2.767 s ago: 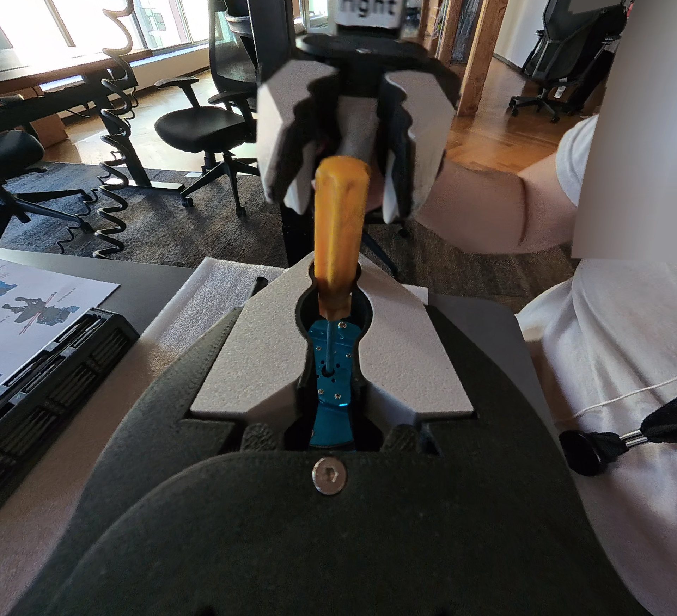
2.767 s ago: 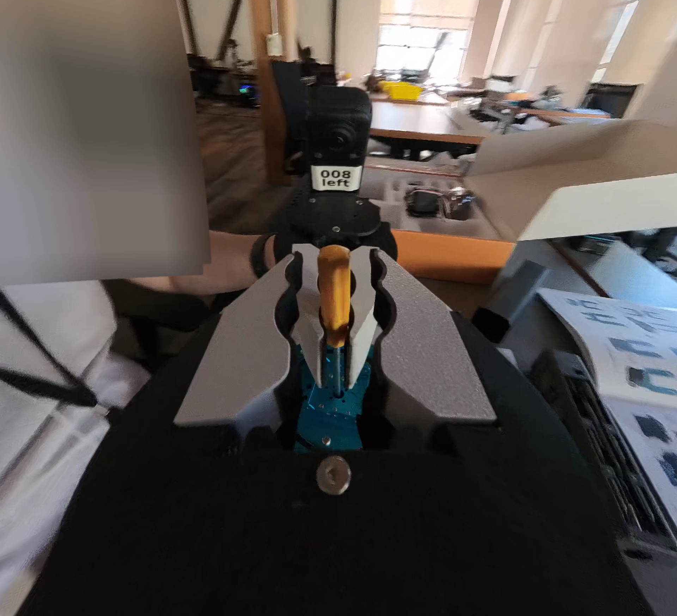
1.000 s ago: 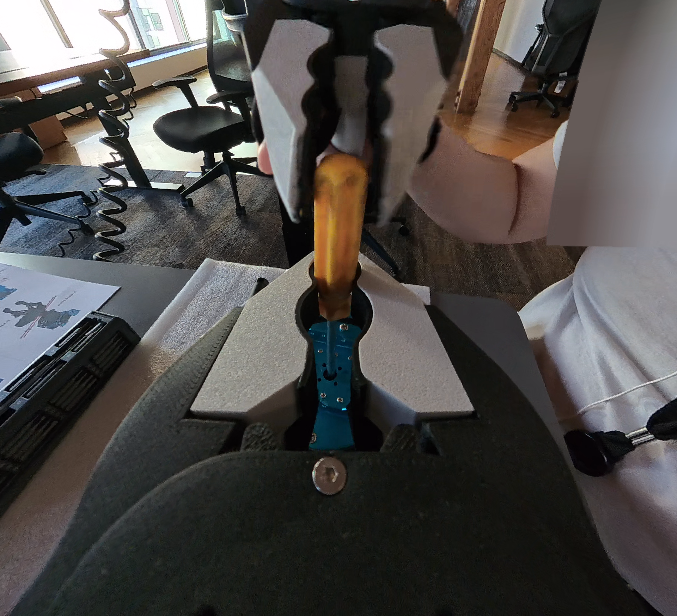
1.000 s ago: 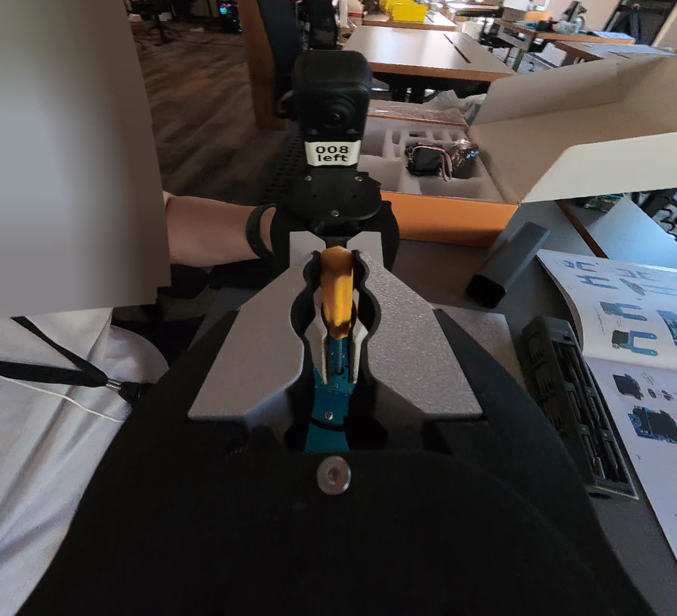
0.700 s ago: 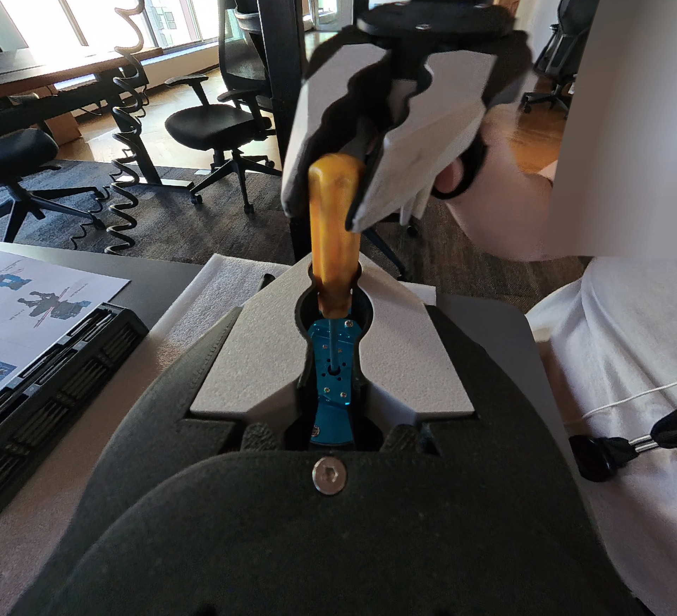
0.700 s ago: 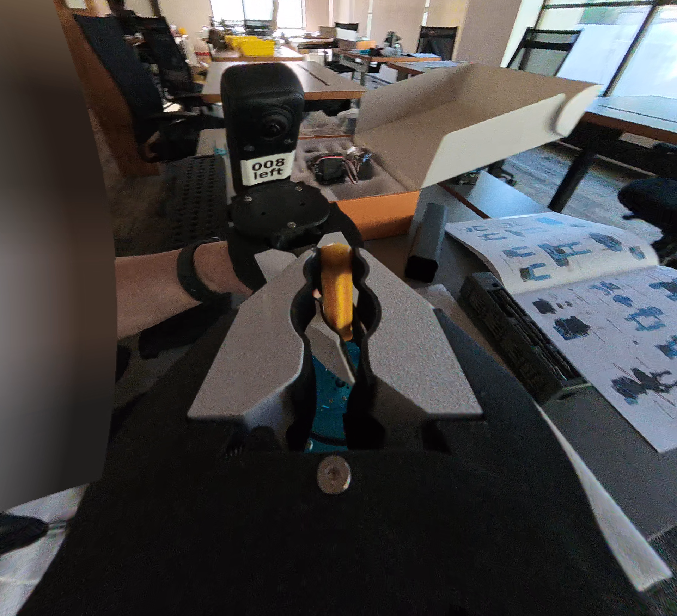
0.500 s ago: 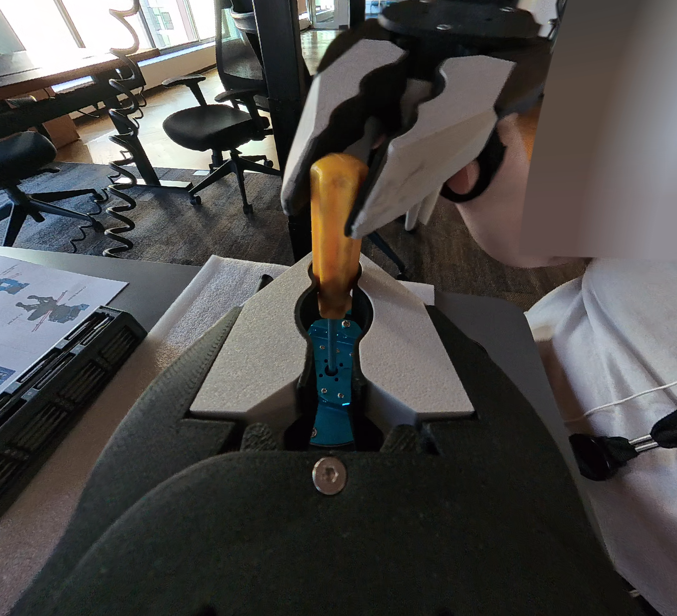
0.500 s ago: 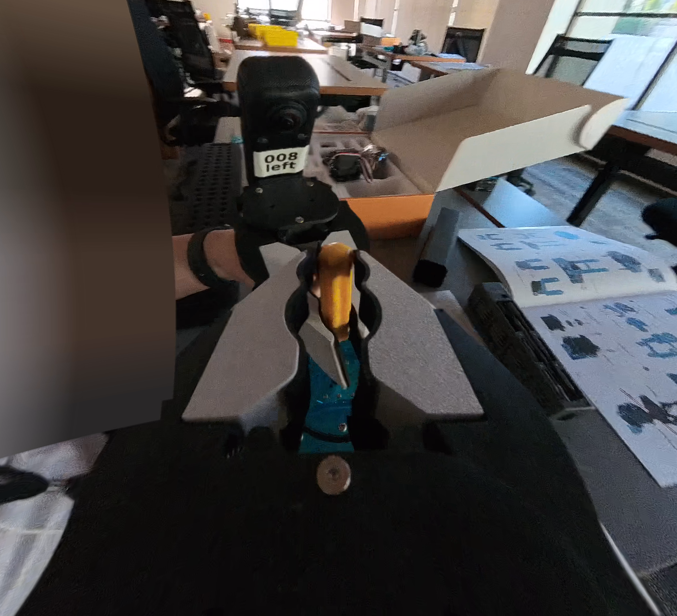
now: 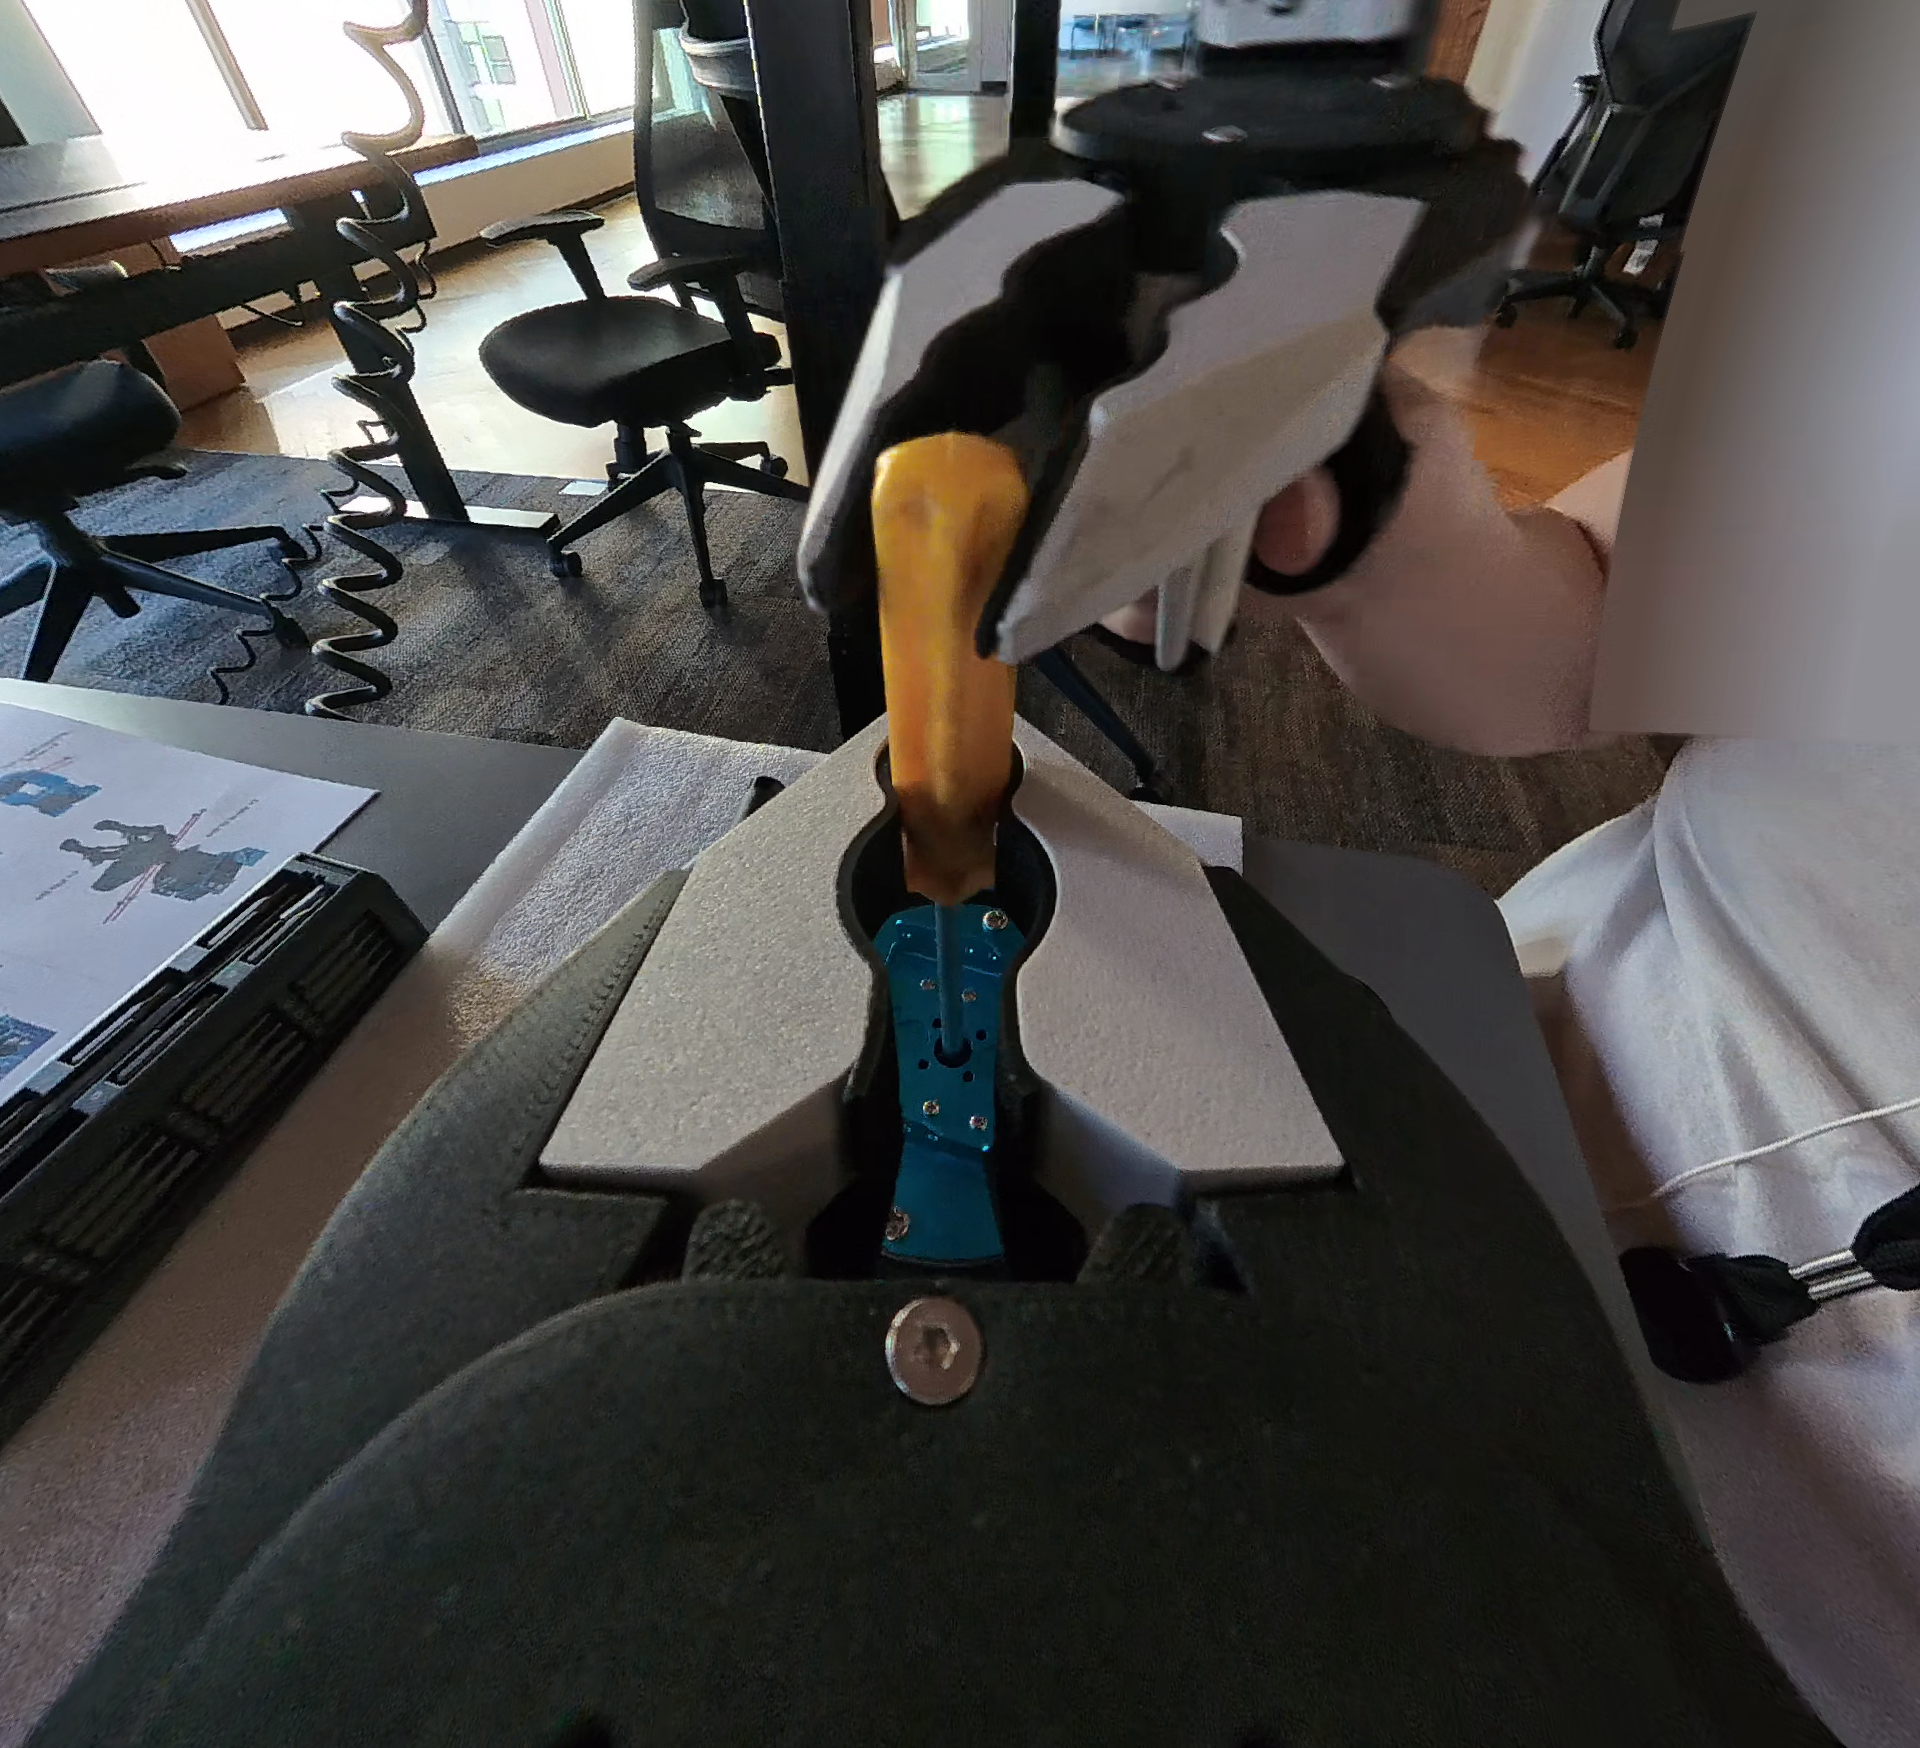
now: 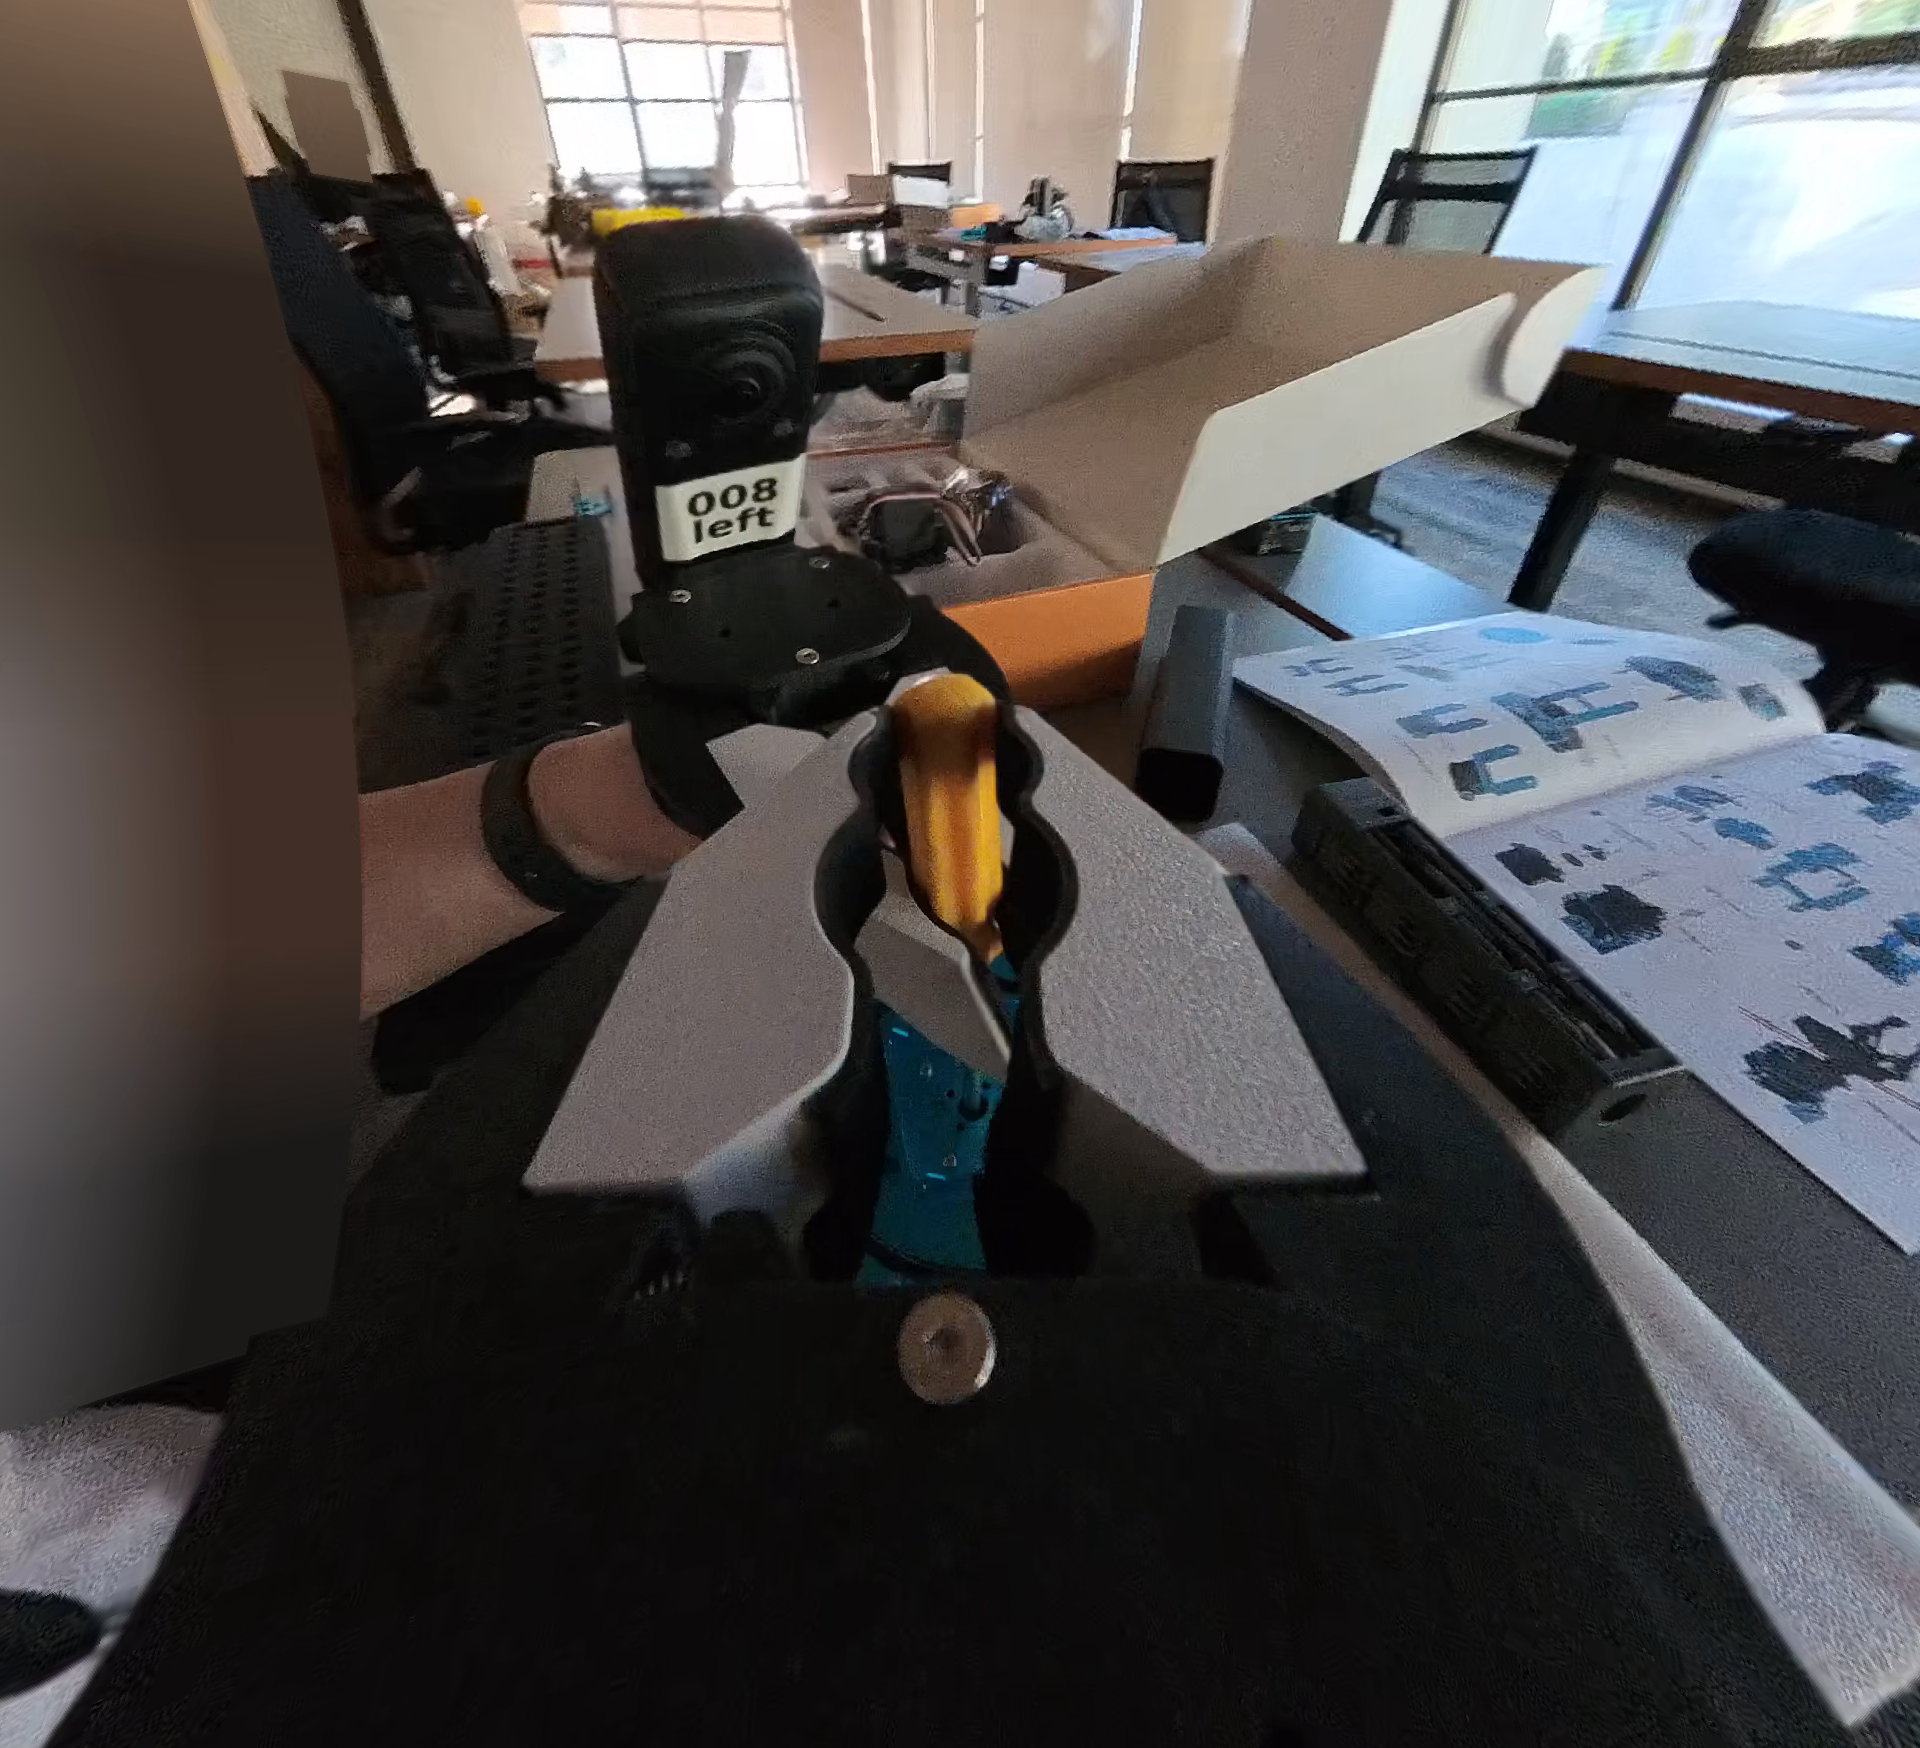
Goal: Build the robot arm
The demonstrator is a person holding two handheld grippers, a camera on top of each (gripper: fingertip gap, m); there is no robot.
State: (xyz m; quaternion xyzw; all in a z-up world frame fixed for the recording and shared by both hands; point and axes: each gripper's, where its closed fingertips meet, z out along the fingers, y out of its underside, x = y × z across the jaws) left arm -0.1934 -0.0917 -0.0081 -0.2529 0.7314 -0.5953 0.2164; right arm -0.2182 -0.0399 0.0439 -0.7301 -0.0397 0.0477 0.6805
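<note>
My left gripper (image 9: pixel 940 768) is shut on a blue metal part (image 9: pixel 940 1168) with small holes, held between its grey pads. An orange-handled screwdriver (image 9: pixel 940 618) stands with its thin shaft in a hole of the part. My right gripper (image 10: pixel 943 732) is shut on the top of the screwdriver handle (image 10: pixel 951 825). In the left wrist view it (image 9: pixel 914 597) faces me, tilted to the right. In the right wrist view the blue part (image 10: pixel 925 1179) shows low between my fingers, with one finger (image 10: pixel 925 971) of the left gripper in front of it.
A black bit case (image 9: pixel 156 1023) and a printed manual (image 9: pixel 125 825) lie on the grey table; they also show in the right wrist view (image 10: pixel 1455 950) (image 10: pixel 1714 867). An open box (image 10: pixel 1060 628) and a black tube (image 10: pixel 1184 711) stand behind. A person's white shirt (image 9: pixel 1714 1075) is close by. Office chairs (image 9: pixel 613 348) stand on the floor. The grippers' ends are close to 7 cm from one another.
My right gripper has rolled around the screwdriver handle, from upright to tilted right, and its view has swung right. The left gripper, the blue part and the screwdriver have stayed in place.
</note>
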